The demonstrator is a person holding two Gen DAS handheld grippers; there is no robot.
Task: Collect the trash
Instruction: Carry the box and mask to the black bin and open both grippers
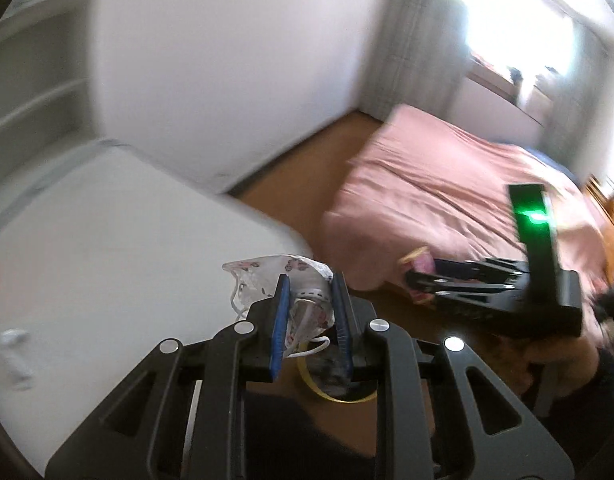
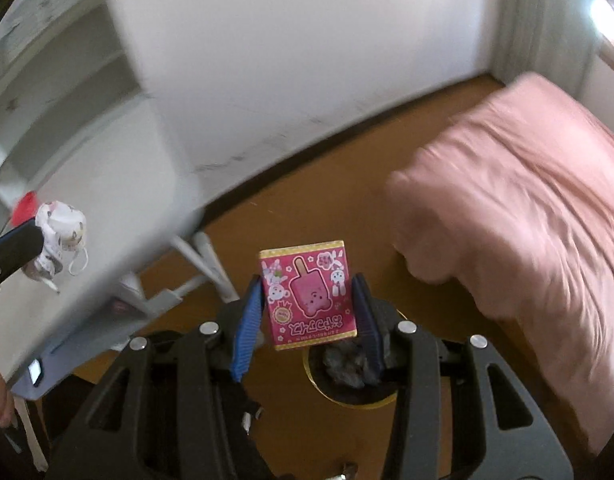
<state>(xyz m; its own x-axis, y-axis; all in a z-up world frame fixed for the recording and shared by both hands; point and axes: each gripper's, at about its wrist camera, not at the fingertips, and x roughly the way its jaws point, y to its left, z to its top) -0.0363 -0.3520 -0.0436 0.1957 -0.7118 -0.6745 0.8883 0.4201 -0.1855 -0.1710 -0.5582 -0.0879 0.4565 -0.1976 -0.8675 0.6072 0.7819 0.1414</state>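
Note:
My left gripper (image 1: 309, 284) is shut on a crumpled white face mask (image 1: 275, 276) with a small print, its ear loops dangling. My right gripper (image 2: 307, 284) is shut on a pink ice-pop box (image 2: 309, 300), pinched by its two sides between the blue pads. Below both hands a round bin with a yellow rim (image 2: 349, 402) stands on the floor with dark crumpled stuff inside; the left wrist view shows the bin (image 1: 335, 398) under the mask. The right wrist view has the left gripper (image 2: 35, 240) and mask (image 2: 63, 232) at the left edge. The right gripper (image 1: 417, 280) with the box (image 1: 422, 264) shows in the left wrist view.
A white desk (image 1: 107, 260) lies on the left, with a small white item (image 1: 13, 344) and something red (image 2: 25, 204) on it. White shelves (image 2: 67, 80) rise behind. A bed with a pink cover (image 2: 527, 220) fills the right. Brown wooden floor (image 2: 307, 208) runs between.

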